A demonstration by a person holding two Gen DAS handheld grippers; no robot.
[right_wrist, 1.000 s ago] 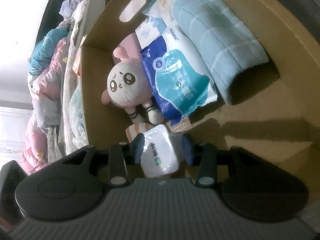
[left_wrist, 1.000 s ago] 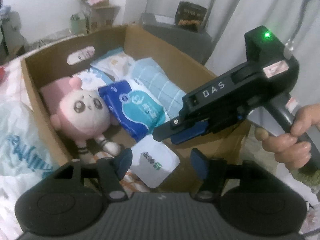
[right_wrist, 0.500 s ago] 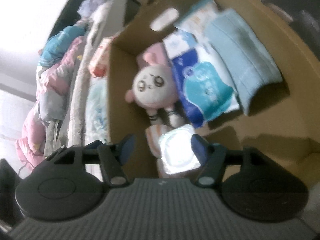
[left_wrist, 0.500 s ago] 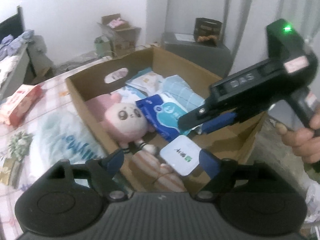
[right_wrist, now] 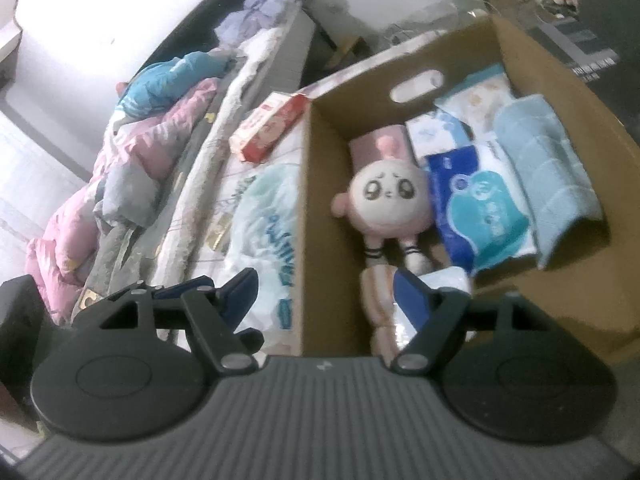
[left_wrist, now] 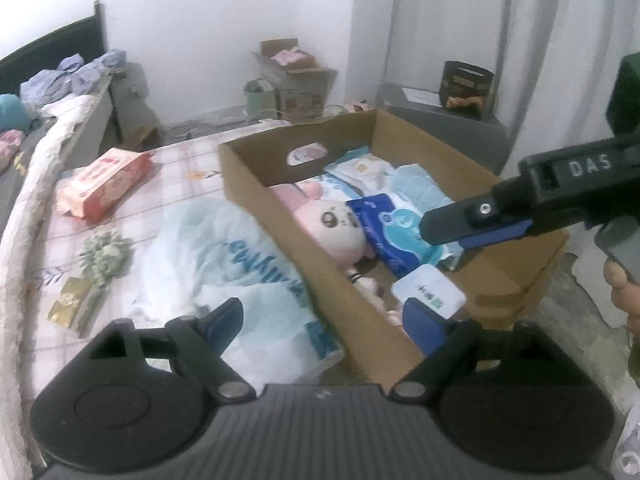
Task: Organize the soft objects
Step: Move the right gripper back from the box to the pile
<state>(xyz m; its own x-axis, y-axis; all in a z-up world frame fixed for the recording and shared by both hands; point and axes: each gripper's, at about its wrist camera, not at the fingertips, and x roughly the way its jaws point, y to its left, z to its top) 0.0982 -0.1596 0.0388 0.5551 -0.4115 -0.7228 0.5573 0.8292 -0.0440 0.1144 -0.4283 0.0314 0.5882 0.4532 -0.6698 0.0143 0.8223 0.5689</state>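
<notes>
Both sets of tongs gape wide with nothing in them: the left tongs [left_wrist: 320,320] straddle the near wall of the cardboard box [left_wrist: 256,184], the right tongs [right_wrist: 324,292] hover over that same corner. Inside lie a round pink plush doll [right_wrist: 386,200], a glossy blue tissue pack [right_wrist: 476,208], a folded ribbed blue towel [right_wrist: 548,160] and a small white packet [left_wrist: 428,290]; a crinkly plastic bag [left_wrist: 224,264] sits on the bed beside the box

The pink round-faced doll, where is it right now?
The pink doll lies inside the cardboard box, by its left wall, with the blue tissue pack on its right.
</notes>
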